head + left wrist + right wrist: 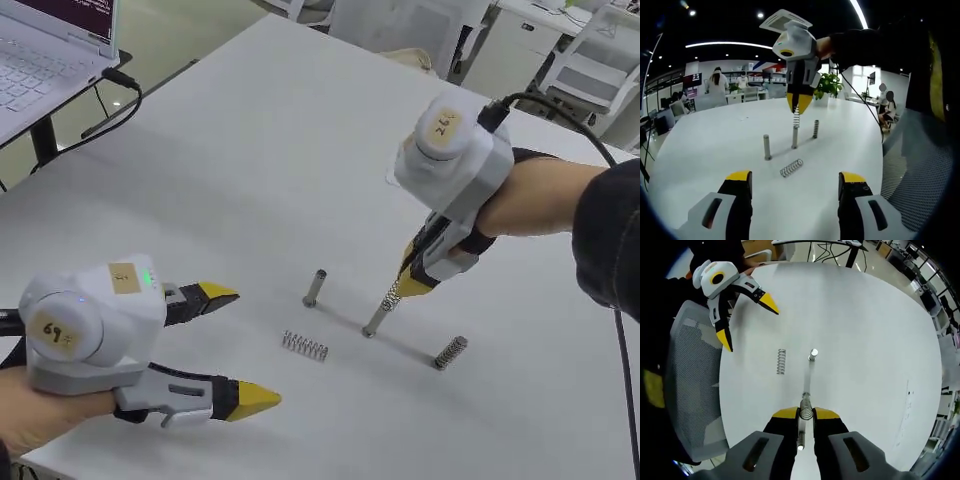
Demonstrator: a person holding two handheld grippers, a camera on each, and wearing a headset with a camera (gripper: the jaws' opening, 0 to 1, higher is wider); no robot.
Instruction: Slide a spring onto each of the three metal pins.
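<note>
Three metal pins stand on the white table [250, 150]. The left pin [314, 288] [767, 147] is bare. The right pin [450, 352] [815, 129] carries a spring. My right gripper [410, 285] [806, 414] is shut on a spring [392, 295] [796, 117] [806, 412], whose lower end meets the top of the middle pin [375, 320] [795, 137]. A loose spring [304, 346] [791, 168] [781, 361] lies flat in front of the pins. My left gripper [240, 345] [796, 177] hovers open and holds nothing, a short way from that spring.
A laptop [50, 50] with a black cable [110, 110] sits at the far left, off the table. White chairs [590, 60] stand beyond the far edge. A mesh chair [690, 375] is close to the table's near side. People [717, 82] are in the background.
</note>
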